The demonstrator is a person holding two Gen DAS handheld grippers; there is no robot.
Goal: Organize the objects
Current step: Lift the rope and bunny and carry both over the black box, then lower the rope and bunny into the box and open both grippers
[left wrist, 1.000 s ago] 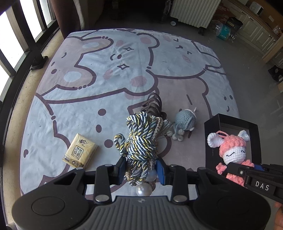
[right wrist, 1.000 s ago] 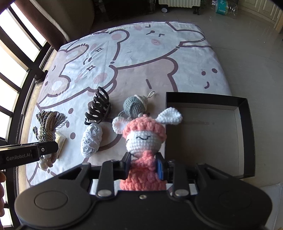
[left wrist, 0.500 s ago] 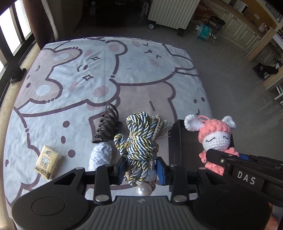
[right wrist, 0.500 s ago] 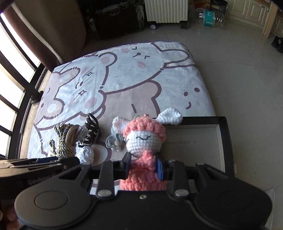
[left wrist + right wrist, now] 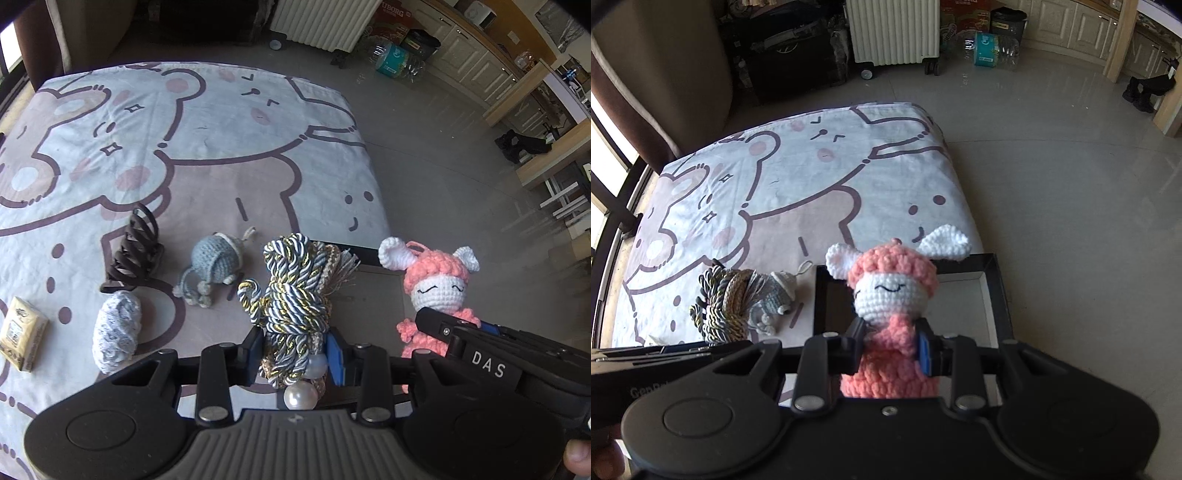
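Note:
My left gripper (image 5: 295,349) is shut on a bundle of twisted blue, white and gold cord (image 5: 293,295) with pearl beads, held above the left edge of a black box (image 5: 373,280). My right gripper (image 5: 892,349) is shut on a pink and white crochet doll (image 5: 894,295), held over the black box (image 5: 995,295). The doll also shows in the left wrist view (image 5: 437,284), and the cord bundle in the right wrist view (image 5: 726,304). A grey crochet toy (image 5: 216,262), a dark hair claw (image 5: 135,251), a white lace roll (image 5: 116,332) and a tissue pack (image 5: 20,338) lie on the mat.
The bear-print mat (image 5: 207,147) covers the floor; its right edge meets bare tiles (image 5: 1071,184). A white radiator (image 5: 894,29), a dark case and bottled water stand at the far side. Window bars run along the left.
Both grippers have moved right and nearer the black box, each still holding its object. The cord bundle now hangs at the box's left edge and the doll over the box.

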